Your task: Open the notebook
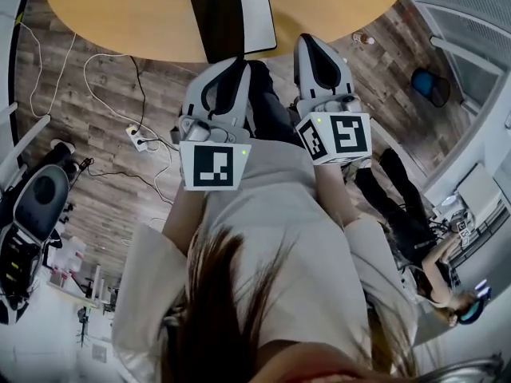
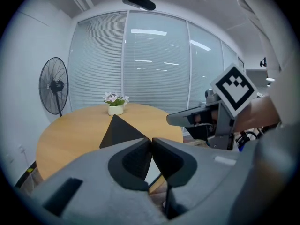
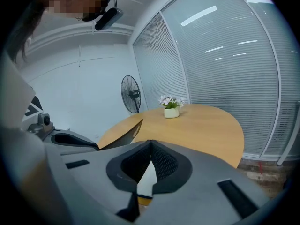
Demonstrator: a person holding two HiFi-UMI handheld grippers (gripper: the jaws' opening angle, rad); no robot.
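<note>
The notebook (image 1: 217, 10) lies on the round wooden table (image 1: 120, 14) at its near edge. Its black cover (image 2: 119, 131) stands tilted up, and a white page (image 1: 260, 8) shows beside it. My left gripper (image 1: 231, 69) hangs just short of the table edge, below the cover, with its jaws shut and nothing between them. The right gripper (image 1: 318, 46) is beside it, near the white page, also shut and empty. In the right gripper view the raised cover (image 3: 125, 134) is to the left of the closed jaws (image 3: 150, 142).
A small pot of flowers (image 2: 115, 105) stands at the far side of the table. A fan (image 2: 55, 87) stands by the blinds. On the wooden floor lie a power strip (image 1: 137, 139) and cables. A chair (image 1: 36, 206) is at the left and another person (image 1: 415, 230) at the right.
</note>
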